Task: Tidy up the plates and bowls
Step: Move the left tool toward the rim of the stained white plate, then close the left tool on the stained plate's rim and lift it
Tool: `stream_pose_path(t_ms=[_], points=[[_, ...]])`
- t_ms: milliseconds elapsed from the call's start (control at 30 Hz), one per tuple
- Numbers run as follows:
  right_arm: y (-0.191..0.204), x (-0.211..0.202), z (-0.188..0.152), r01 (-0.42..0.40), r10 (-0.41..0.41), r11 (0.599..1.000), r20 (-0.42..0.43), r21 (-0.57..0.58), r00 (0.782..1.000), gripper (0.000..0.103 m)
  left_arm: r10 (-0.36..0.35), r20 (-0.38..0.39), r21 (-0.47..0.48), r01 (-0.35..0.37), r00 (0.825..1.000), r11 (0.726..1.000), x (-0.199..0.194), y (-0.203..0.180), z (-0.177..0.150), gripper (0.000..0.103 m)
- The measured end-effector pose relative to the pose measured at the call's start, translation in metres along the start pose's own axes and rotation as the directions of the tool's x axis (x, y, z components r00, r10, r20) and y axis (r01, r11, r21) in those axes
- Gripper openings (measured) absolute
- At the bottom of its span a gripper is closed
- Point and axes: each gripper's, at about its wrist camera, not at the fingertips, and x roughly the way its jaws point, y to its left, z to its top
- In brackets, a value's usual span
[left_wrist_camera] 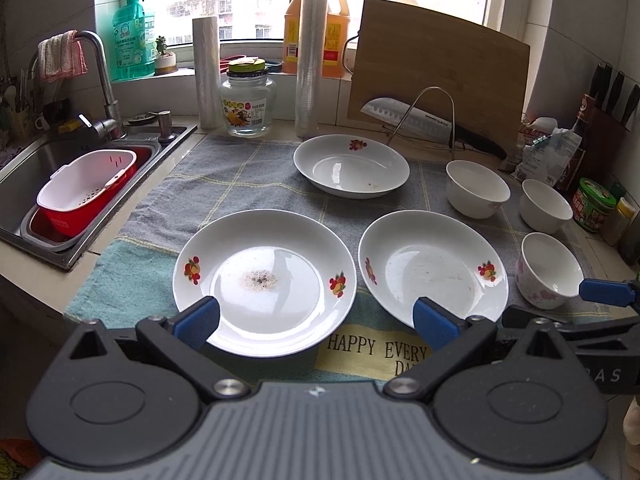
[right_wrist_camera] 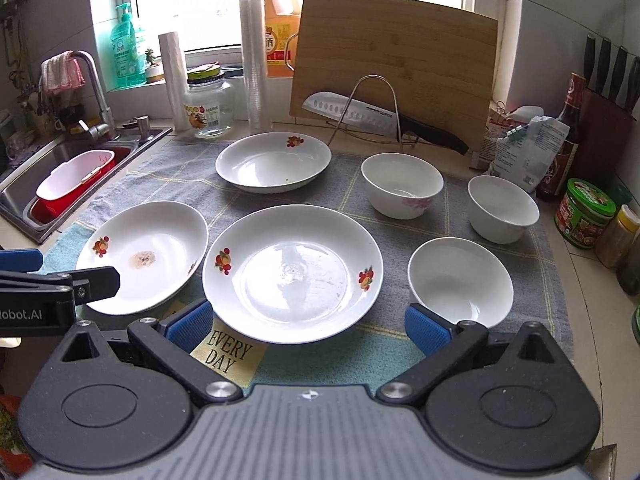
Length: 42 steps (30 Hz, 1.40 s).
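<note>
Fingers spread wide and empty, both grippers (left_wrist_camera: 316, 322) (right_wrist_camera: 308, 326) hover over three plates (right_wrist_camera: 292, 272) and three bowls (right_wrist_camera: 460, 280), none yet stacked.

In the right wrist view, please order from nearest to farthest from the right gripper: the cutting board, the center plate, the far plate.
1. Center plate, just ahead of the right gripper.
2. Far plate, behind it.
3. Cutting board, upright at the back.

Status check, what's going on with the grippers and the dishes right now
Left gripper and right gripper: jaws open, empty. Three plates, three bowls separate on towel, unstacked. Nothing in the way.
</note>
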Motion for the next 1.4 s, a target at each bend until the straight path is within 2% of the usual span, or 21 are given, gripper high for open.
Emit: stream_pose_path(t_ms=[233,500,1000,1200,1400], points=[[0.029,0.016,-0.009,-0.051,0.050,0.998,-0.016,-0.031,0.999,0.103,0.015,0.008,-0.002,-0.015,1.000,1.000,0.010,0.041,0.005,0.102],[0.073,0.046,-0.024,-0.086,0.082,0.996,-0.109,-0.035,0.991,0.103,0.022,-0.019,-0.001,-0.022,1.000,1.000,0.033,0.085,0.020,0.102],[0.151,0.103,-0.027,-0.159,0.135,0.976,-0.165,-0.147,0.977,0.103,0.035,-0.076,0.026,-0.033,0.996,0.999,0.057,0.130,0.032,0.102],[0.168,0.121,-0.028,-0.181,0.154,0.966,-0.152,-0.182,0.976,0.103,0.061,-0.088,0.020,-0.059,0.994,0.998,0.063,0.143,0.035,0.102],[0.172,0.129,-0.025,-0.184,0.160,0.959,-0.124,-0.214,0.979,0.103,0.042,-0.102,0.022,-0.040,0.994,0.999,0.074,0.147,0.038,0.102]])
